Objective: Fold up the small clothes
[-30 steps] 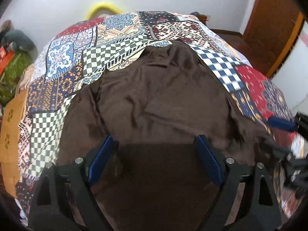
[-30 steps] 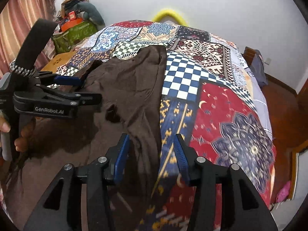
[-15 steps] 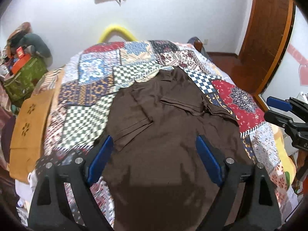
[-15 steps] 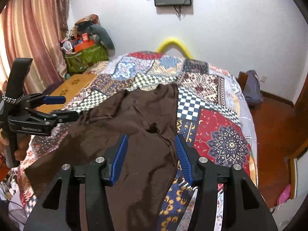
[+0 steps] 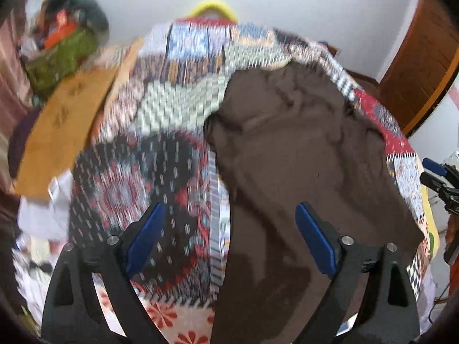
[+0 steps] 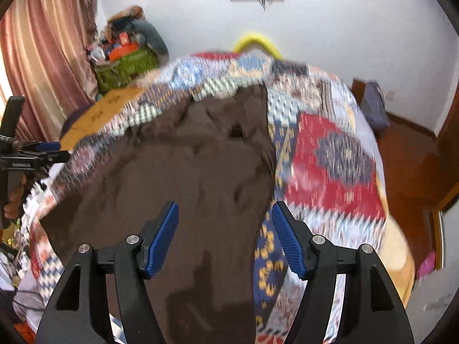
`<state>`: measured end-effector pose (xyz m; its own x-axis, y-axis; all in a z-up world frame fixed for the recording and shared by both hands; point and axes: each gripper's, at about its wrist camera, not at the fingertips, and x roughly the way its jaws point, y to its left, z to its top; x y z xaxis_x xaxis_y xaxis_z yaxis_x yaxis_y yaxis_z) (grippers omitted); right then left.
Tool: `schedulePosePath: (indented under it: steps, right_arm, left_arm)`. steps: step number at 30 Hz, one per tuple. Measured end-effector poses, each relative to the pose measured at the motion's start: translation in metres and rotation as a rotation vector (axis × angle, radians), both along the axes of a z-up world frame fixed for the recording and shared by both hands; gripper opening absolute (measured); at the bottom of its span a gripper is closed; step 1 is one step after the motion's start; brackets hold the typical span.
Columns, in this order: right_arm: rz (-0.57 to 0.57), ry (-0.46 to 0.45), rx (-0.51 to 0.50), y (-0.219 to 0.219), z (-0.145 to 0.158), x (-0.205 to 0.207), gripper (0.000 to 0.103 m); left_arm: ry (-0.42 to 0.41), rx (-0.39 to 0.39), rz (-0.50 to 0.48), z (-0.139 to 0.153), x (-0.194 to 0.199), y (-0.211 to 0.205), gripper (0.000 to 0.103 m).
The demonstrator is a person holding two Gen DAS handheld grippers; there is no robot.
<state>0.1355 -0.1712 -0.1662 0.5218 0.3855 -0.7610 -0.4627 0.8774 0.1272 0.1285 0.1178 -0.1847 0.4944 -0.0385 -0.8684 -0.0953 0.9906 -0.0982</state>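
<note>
A dark brown garment (image 5: pixel 301 154) lies spread on the patchwork bedspread (image 5: pixel 137 177); it also shows in the right wrist view (image 6: pixel 195 172). My left gripper (image 5: pixel 229 229) is open and empty above the garment's left edge near the bed's foot. My right gripper (image 6: pixel 225 229) is open and empty above the garment's lower right edge. Each gripper shows at the side of the other's view: the right gripper (image 5: pixel 439 177) and the left gripper (image 6: pixel 37 154). Both views are blurred by motion.
An orange-brown board (image 5: pixel 63 132) lies along the bed's left side. A green bag with clutter (image 6: pixel 126 66) stands in the corner by a pink curtain (image 6: pixel 43 57). A wooden door (image 5: pixel 424 57) is at the right. A yellow arch (image 6: pixel 255 40) rises behind the bed.
Both grippers have dropped back down toward the foot of the bed after rising. The left gripper has shifted left, over the garment's left edge. Both stay open.
</note>
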Motion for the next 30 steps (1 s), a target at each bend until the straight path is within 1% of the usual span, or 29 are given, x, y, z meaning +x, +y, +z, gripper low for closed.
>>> schedulePosePath:
  steps: [1, 2, 4, 6, 8, 10, 12, 13, 14, 15, 16, 17, 18, 19, 20, 22, 23, 27, 29, 30]
  right_arm:
    - [-0.002, 0.019, -0.001, -0.003, -0.004, -0.004, 0.064]
    - [-0.003, 0.059, -0.005, -0.006, -0.017, -0.004, 0.064]
    - [-0.012, 0.104, -0.025, -0.010, -0.034, -0.003, 0.064]
    - [-0.018, 0.150, -0.038, -0.013, -0.051, -0.003, 0.064]
    - [-0.023, 0.201, -0.021, -0.016, -0.066, -0.001, 0.064]
    - [-0.047, 0.227, 0.038, -0.021, -0.071, -0.001, 0.063]
    - [-0.050, 0.230, 0.068, -0.022, -0.072, -0.003, 0.054]
    - [-0.041, 0.225, 0.077, -0.022, -0.072, -0.006, 0.046]
    - [-0.030, 0.224, 0.089, -0.021, -0.070, -0.007, 0.038]
    - [-0.025, 0.224, 0.095, -0.019, -0.069, -0.010, 0.033]
    - [-0.016, 0.223, 0.102, -0.018, -0.067, -0.011, 0.021]
    - [-0.008, 0.218, 0.102, -0.016, -0.066, -0.012, 0.008]
    - [-0.004, 0.216, 0.101, -0.014, -0.065, -0.014, 0.007]
    - [0.000, 0.216, 0.101, -0.011, -0.064, -0.014, 0.005]
    - [0.008, 0.209, 0.099, -0.009, -0.062, -0.014, 0.004]
    - [0.020, 0.189, 0.093, -0.005, -0.059, -0.013, 0.004]
    - [0.025, 0.171, 0.100, -0.003, -0.053, -0.011, 0.004]
    - [0.033, 0.112, 0.125, -0.003, -0.028, 0.005, 0.004]
    - [0.029, 0.062, 0.139, -0.003, -0.008, 0.016, 0.004]
    - [0.026, 0.048, 0.142, -0.002, -0.004, 0.020, 0.004]
  left_arm:
    - [0.019, -0.016, 0.002, -0.006, -0.003, 0.001, 0.092]
    - [0.039, -0.030, 0.005, -0.014, -0.006, 0.003, 0.092]
    - [0.074, -0.061, 0.014, -0.031, -0.010, 0.005, 0.092]
    - [0.109, -0.104, 0.014, -0.045, -0.013, 0.005, 0.089]
    - [0.129, -0.125, 0.007, -0.054, -0.013, 0.002, 0.078]
    - [0.121, -0.135, 0.000, -0.059, -0.014, 0.000, 0.075]
    - [0.098, -0.161, 0.005, -0.060, -0.015, -0.001, 0.069]
    - [0.092, -0.173, 0.007, -0.060, -0.015, -0.001, 0.064]
    - [0.084, -0.177, 0.008, -0.059, -0.015, -0.002, 0.056]
    - [0.081, -0.179, 0.006, -0.058, -0.014, -0.003, 0.051]
    - [0.078, -0.182, 0.000, -0.057, -0.013, -0.004, 0.037]
    - [0.078, -0.188, -0.008, -0.055, -0.013, -0.005, 0.020]
    - [0.077, -0.194, -0.014, -0.053, -0.012, -0.005, 0.010]
    - [0.075, -0.210, -0.026, -0.051, -0.011, -0.005, 0.002]
    - [0.067, -0.224, -0.037, -0.048, -0.012, -0.005, 0.002]
    - [0.033, -0.202, -0.044, -0.035, -0.011, -0.006, 0.002]
    - [0.016, -0.193, -0.048, -0.029, -0.010, -0.007, 0.002]
    - [-0.101, -0.155, -0.065, 0.012, -0.001, -0.008, 0.002]
    - [-0.152, -0.165, -0.070, 0.030, 0.009, -0.006, 0.002]
    - [-0.169, -0.173, -0.071, 0.037, 0.016, -0.005, 0.002]
